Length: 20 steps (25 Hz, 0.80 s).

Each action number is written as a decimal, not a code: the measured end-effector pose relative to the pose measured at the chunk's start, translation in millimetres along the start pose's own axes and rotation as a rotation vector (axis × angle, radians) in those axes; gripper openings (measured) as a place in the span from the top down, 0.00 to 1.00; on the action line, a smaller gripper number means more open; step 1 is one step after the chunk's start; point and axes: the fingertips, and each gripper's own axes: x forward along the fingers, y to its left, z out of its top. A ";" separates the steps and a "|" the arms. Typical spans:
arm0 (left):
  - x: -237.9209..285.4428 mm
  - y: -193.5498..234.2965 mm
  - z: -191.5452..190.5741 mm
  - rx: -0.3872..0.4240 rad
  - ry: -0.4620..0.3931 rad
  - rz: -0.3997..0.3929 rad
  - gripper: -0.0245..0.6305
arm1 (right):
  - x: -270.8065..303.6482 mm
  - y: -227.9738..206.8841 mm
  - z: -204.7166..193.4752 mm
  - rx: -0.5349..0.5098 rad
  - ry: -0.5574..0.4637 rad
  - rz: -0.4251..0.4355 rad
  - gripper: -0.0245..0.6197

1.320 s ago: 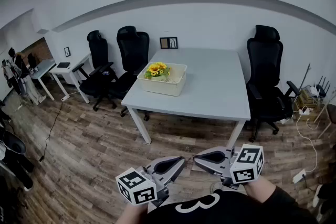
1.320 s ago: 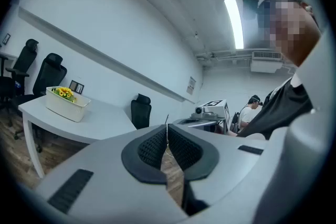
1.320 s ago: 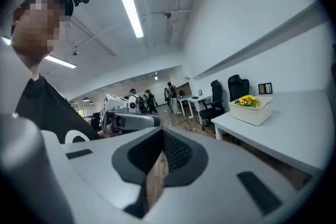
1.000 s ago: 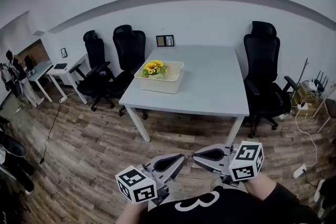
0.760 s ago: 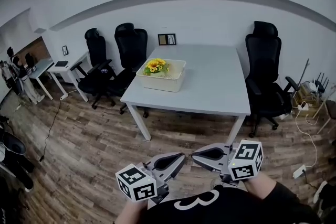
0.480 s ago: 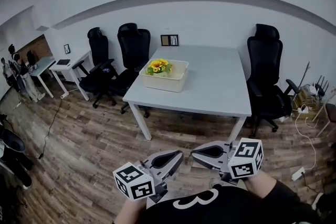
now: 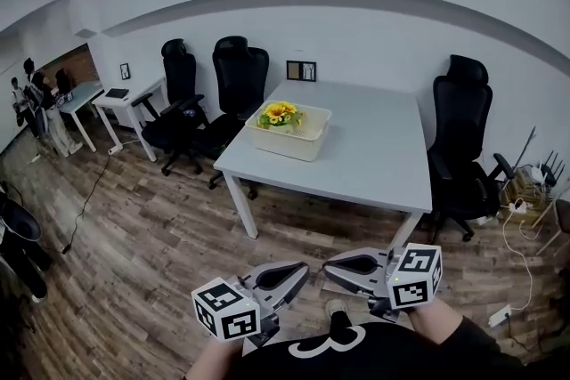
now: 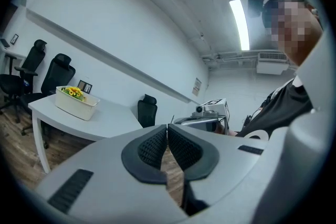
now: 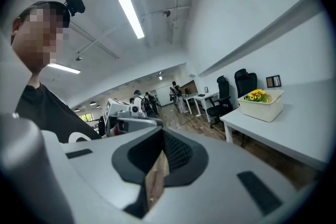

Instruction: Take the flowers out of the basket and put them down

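Far from the worktop (image 7: 365,147), left claw (image 7: 301,269) and right claw (image 7: 330,266) are hanging closed, empty; opening one before reaching the basket's (image 7: 289,138) flowers (image 7: 280,112) is wise.

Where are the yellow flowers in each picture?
Head view: yellow sunflowers just above centre, in the cream plastic basket near the table's left edge.
Left gripper view: the sunflowers sit far left, at mid-height.
Right gripper view: the sunflowers sit at the right, at mid-height.
Shared landmark: the white rectangular table under the basket.
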 end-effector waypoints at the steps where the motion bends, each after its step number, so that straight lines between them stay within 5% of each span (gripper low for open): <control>1: 0.1 5.2 0.6 -0.005 0.003 0.014 0.93 | 3.1 -4.0 -1.3 0.014 0.000 0.018 0.95; 9: 13.9 57.2 11.5 -0.114 0.004 0.084 0.93 | 28.0 -52.7 -0.1 0.098 -0.005 0.112 0.95; 20: 109.1 160.7 23.5 -0.211 0.080 0.131 0.93 | 38.1 -188.7 14.8 0.179 -0.004 0.148 0.95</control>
